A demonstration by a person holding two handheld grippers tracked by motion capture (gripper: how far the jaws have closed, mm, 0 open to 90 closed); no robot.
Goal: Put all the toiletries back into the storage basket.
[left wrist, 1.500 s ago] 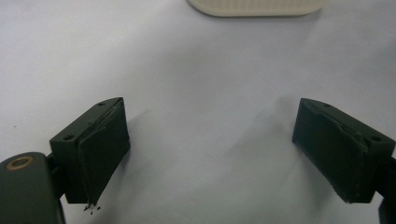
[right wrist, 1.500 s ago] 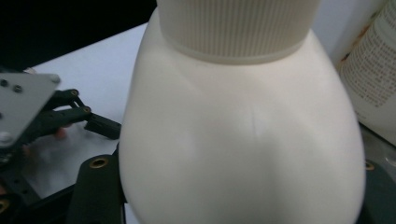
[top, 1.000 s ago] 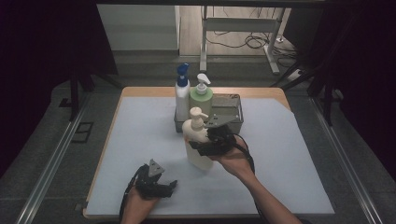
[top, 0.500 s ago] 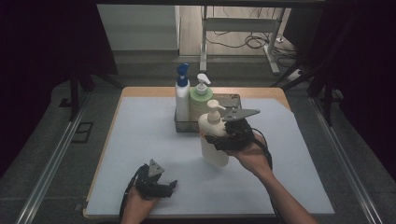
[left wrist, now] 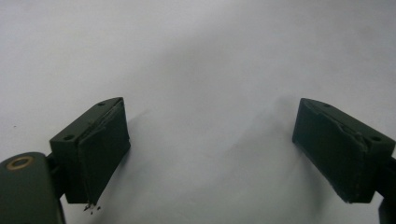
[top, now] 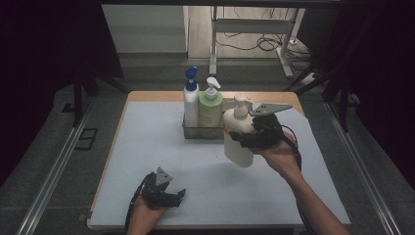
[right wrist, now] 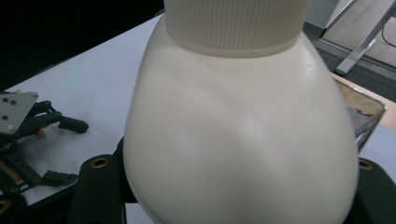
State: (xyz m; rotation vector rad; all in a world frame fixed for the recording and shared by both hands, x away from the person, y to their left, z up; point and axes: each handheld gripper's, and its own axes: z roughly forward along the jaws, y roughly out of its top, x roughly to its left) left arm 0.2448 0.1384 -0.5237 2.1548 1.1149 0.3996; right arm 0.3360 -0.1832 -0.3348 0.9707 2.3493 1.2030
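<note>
High view has the right gripper (top: 244,139) clamped on a cream pump bottle (top: 238,134), held clear above the table just beside the metal rack (top: 203,131), likely needing lowering into its free slot; the left gripper (top: 169,195) rests open-jawed and empty.

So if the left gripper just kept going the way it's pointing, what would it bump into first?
Probably just the white table cover. The left gripper points its open jaws at bare cover, with nothing between them or ahead.
</note>
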